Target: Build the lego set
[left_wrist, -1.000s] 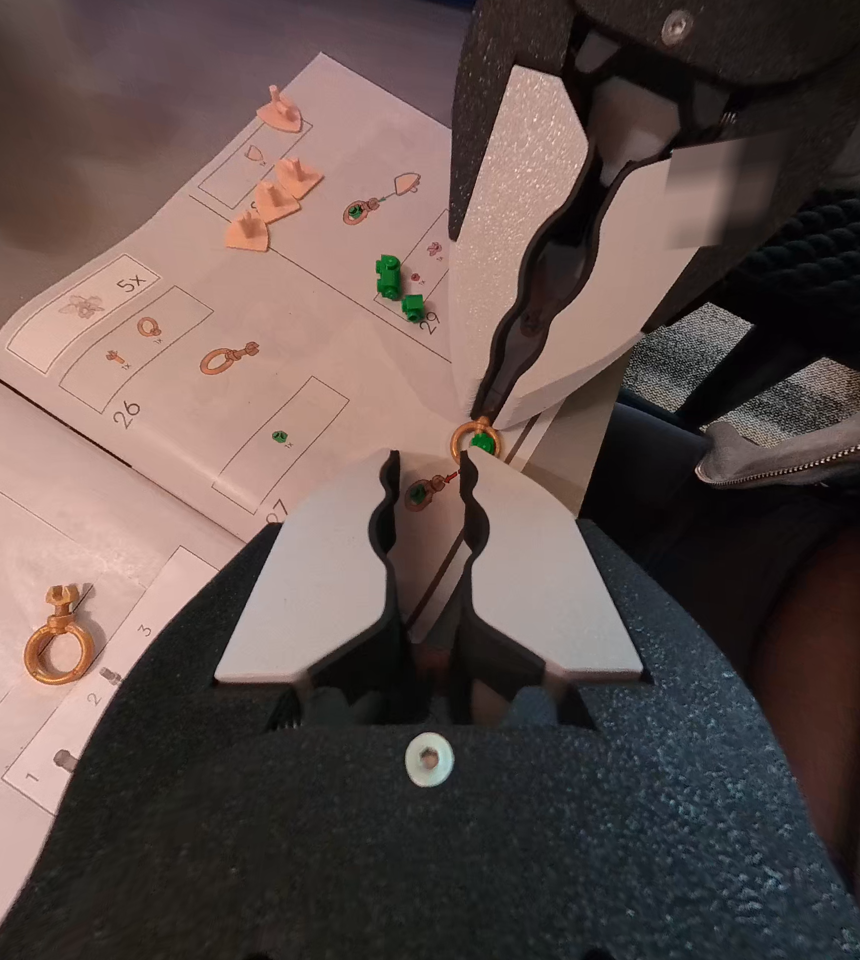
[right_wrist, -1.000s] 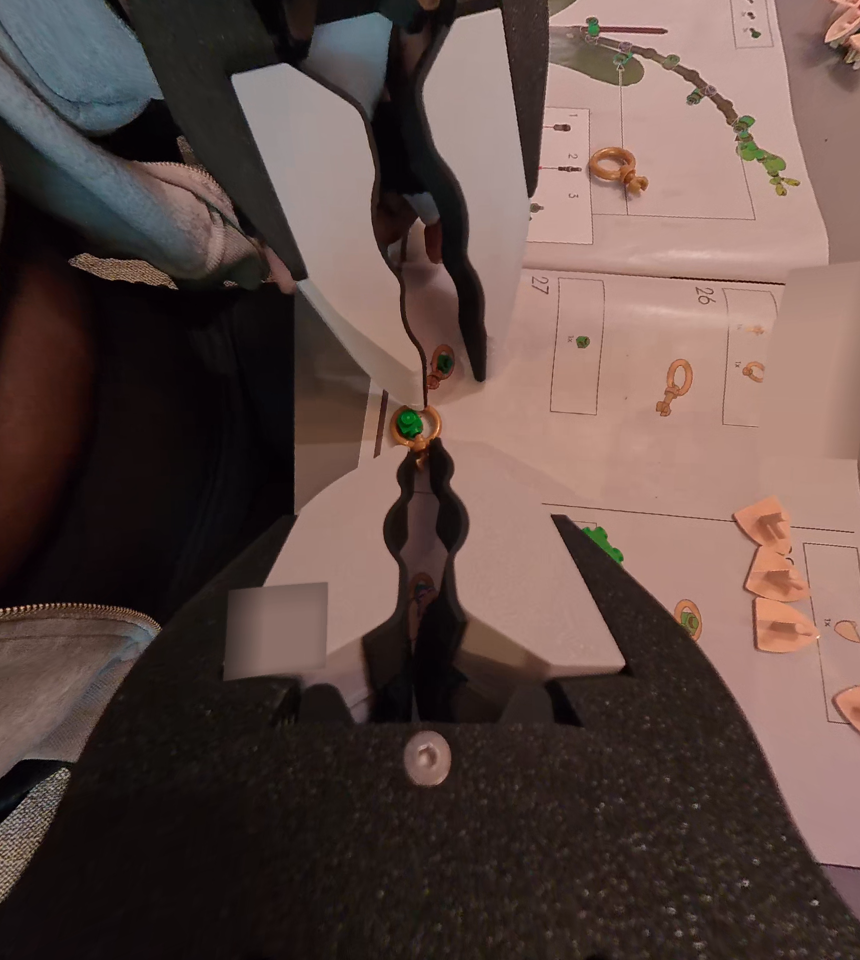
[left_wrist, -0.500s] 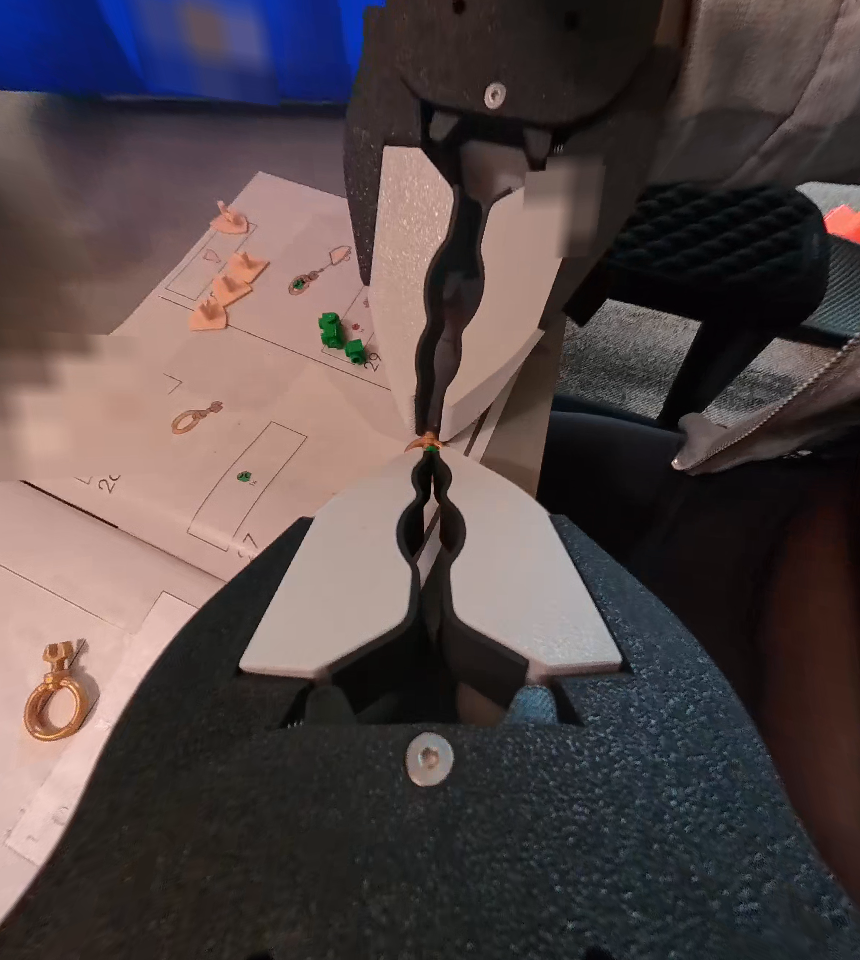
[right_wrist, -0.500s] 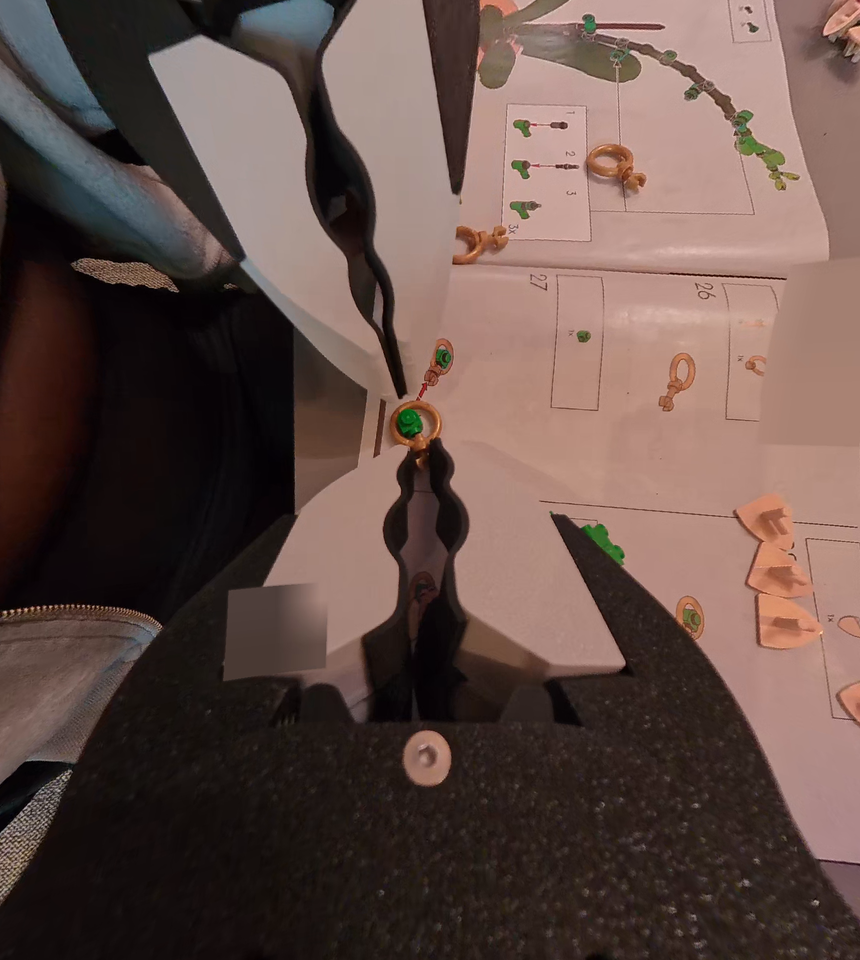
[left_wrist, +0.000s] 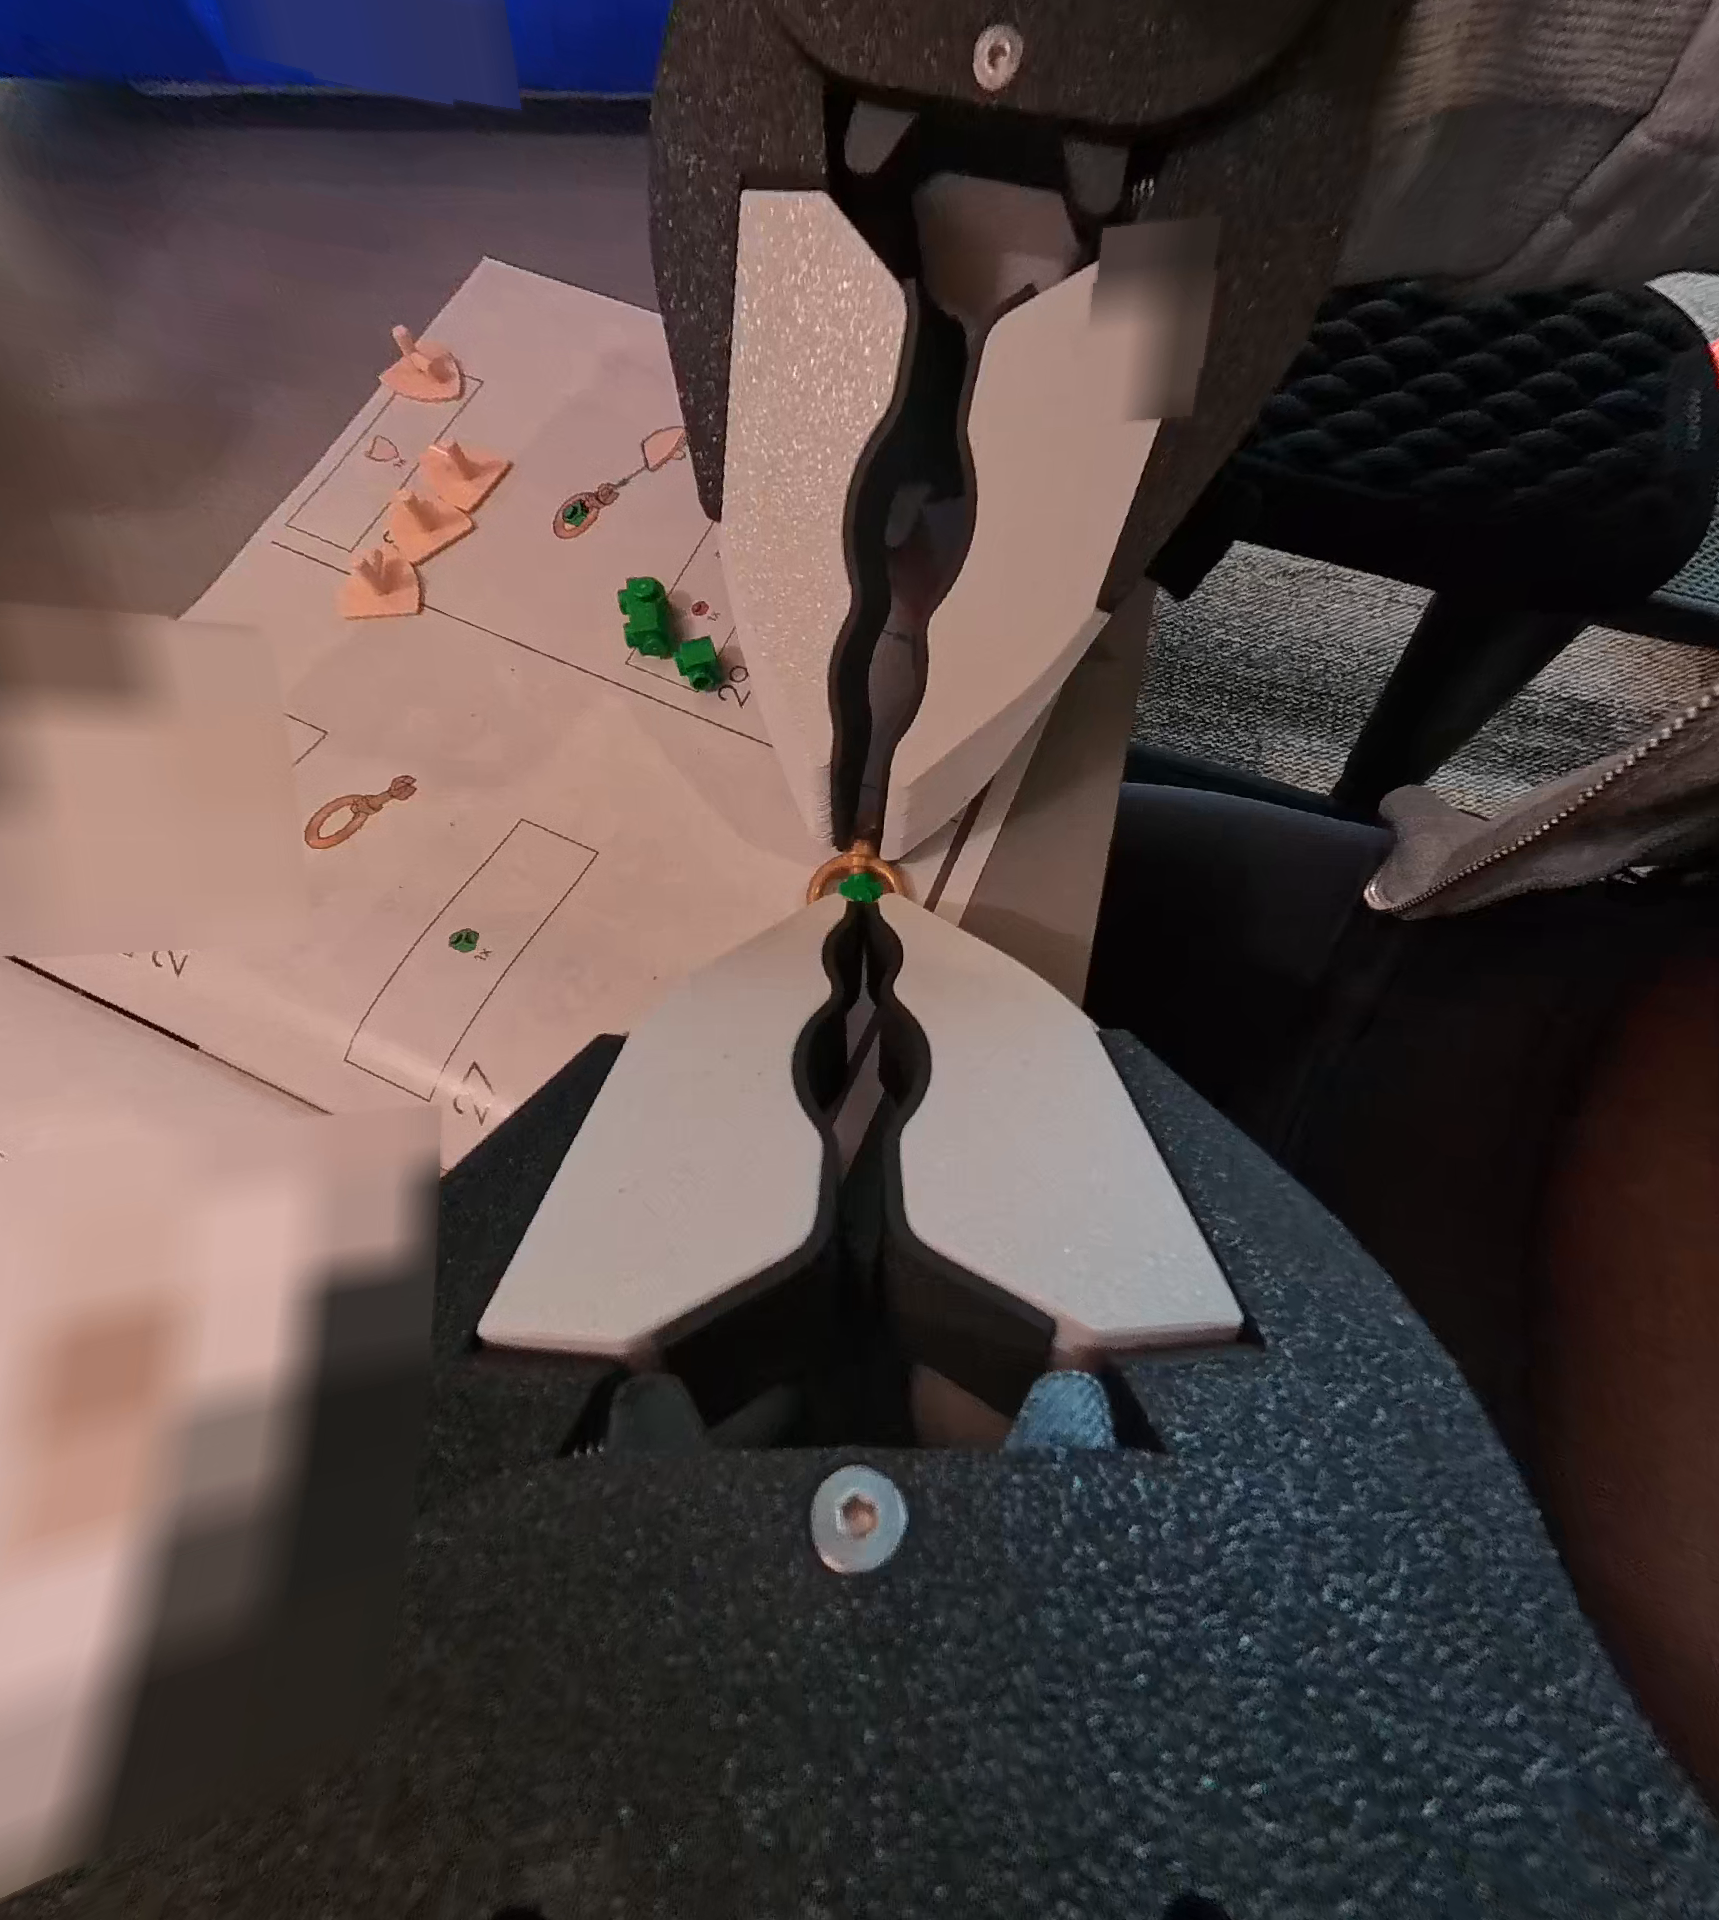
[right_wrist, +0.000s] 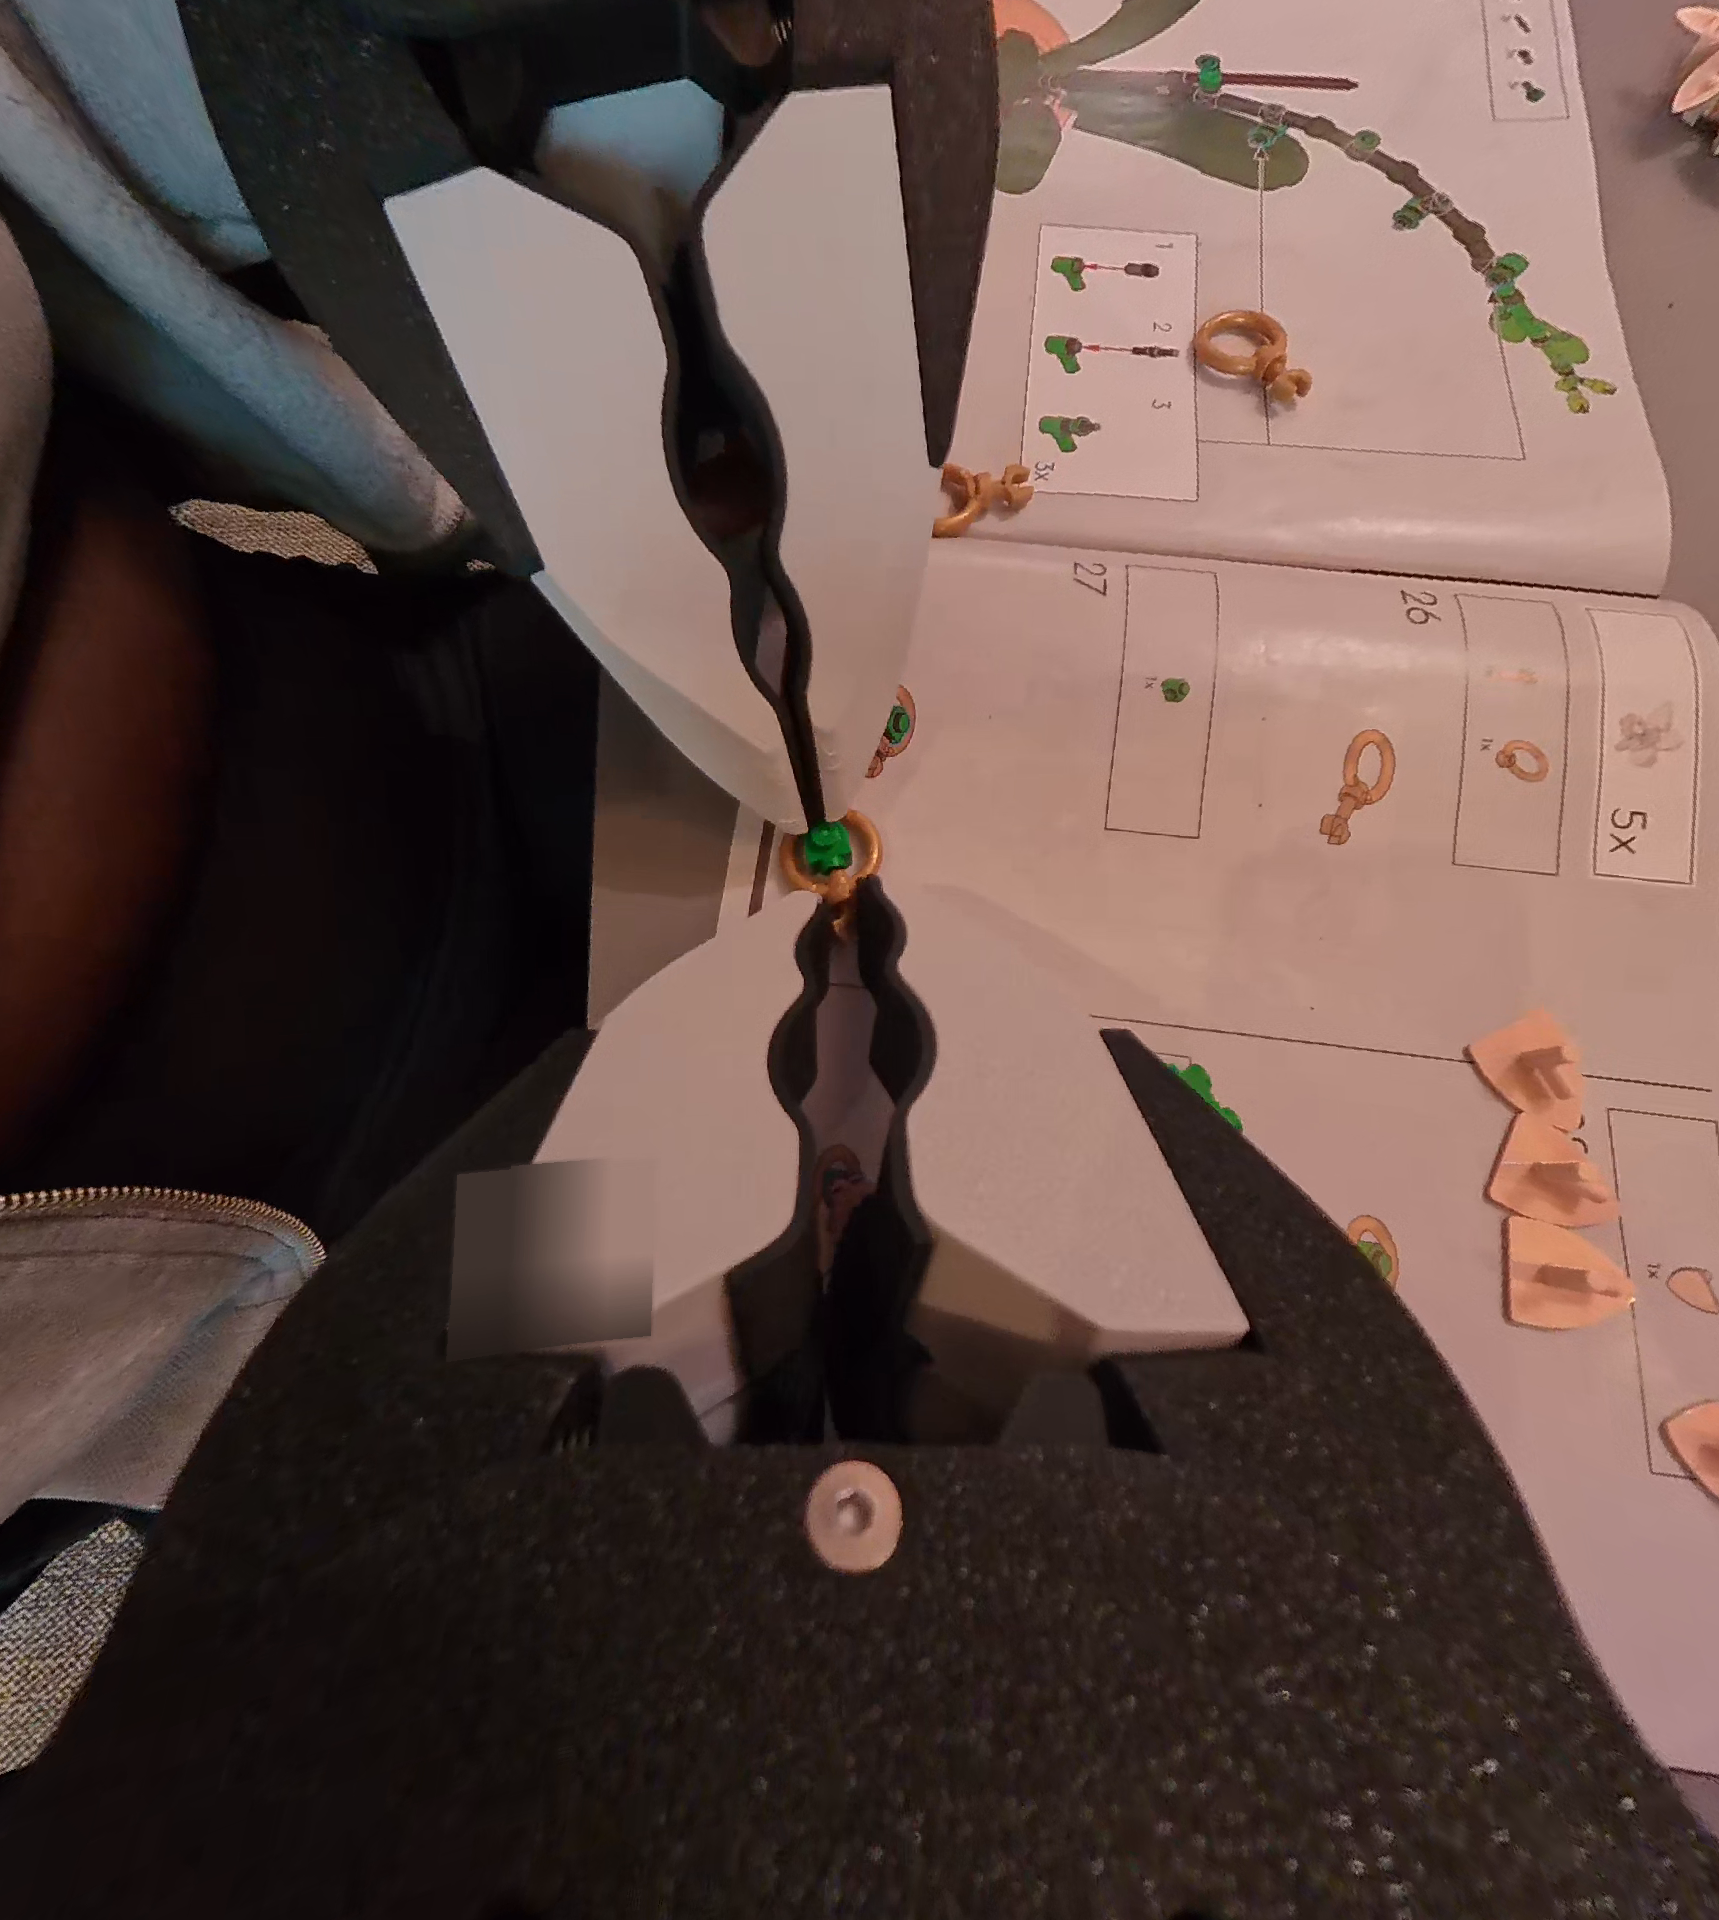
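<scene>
Both tongs meet tip to tip above the open instruction booklet [right_wrist: 1302,935]: the right tongs [right_wrist: 847,914] are clamped on the stem of the gold ring [right_wrist: 831,854], and the left tongs [left_wrist: 857,914] are pinched together on the small green stud [right_wrist: 824,847] sitting inside that ring (held up off the page). On the booklet lie four peach petal pieces [right_wrist: 1551,1184], two loose green bricks [left_wrist: 663,634] and another gold ring [right_wrist: 1244,348], well apart from the action

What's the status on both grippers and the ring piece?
Right gripper shut on gold ring stem. Left gripper shut on green stud, seated in the ring. Held above instruction booklet; nothing in the way.
</scene>
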A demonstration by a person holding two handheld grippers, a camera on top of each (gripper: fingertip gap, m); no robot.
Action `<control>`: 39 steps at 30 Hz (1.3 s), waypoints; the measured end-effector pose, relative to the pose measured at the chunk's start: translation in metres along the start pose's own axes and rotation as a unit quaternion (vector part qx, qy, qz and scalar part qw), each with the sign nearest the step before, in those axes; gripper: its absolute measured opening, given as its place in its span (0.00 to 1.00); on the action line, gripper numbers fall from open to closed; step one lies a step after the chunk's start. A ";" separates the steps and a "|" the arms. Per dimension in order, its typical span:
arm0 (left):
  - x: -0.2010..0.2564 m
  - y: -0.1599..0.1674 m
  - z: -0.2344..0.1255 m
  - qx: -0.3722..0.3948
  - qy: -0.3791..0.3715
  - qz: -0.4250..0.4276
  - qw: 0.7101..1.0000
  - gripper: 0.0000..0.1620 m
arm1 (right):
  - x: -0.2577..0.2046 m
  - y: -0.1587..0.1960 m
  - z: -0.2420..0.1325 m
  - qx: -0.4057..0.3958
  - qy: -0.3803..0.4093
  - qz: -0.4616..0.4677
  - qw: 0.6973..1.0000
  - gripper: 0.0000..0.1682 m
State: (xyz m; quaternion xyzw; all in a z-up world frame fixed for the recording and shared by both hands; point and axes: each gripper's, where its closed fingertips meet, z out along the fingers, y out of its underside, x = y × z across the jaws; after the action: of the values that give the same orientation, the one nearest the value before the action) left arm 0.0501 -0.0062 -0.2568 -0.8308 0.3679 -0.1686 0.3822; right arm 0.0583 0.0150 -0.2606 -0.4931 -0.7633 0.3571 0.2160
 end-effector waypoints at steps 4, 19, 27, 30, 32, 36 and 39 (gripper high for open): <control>0.000 0.000 0.000 0.000 0.014 -0.009 1.000 0.00 | 0.000 -0.001 0.000 -0.004 -0.001 0.000 1.000 0.03; -0.004 0.004 0.002 -0.019 0.023 -0.021 0.999 0.00 | -0.001 -0.005 -0.018 0.034 -0.041 0.072 0.996 0.02; -0.001 -0.008 -0.006 0.005 0.024 -0.020 0.999 0.01 | 0.008 0.005 -0.012 -0.029 -0.007 0.025 0.999 0.03; -0.002 -0.004 -0.002 -0.012 0.017 -0.010 1.000 0.03 | 0.007 0.005 -0.009 -0.032 -0.011 0.020 0.999 0.03; -0.004 -0.002 -0.002 -0.019 0.012 -0.010 1.000 0.03 | 0.007 0.005 -0.009 -0.034 -0.008 0.018 0.999 0.03; -0.011 -0.002 -0.008 -0.011 0.002 -0.023 1.000 0.05 | 0.005 0.006 -0.010 -0.036 -0.007 0.023 0.999 0.03; -0.009 -0.004 -0.008 -0.013 -0.002 -0.011 1.000 0.05 | 0.005 0.006 -0.008 -0.035 -0.003 0.024 0.999 0.03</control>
State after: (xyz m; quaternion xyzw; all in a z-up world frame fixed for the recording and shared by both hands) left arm 0.0414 -0.0019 -0.2487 -0.8400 0.3601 -0.1667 0.3700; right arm 0.0652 0.0240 -0.2598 -0.5175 -0.7640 0.3366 0.1875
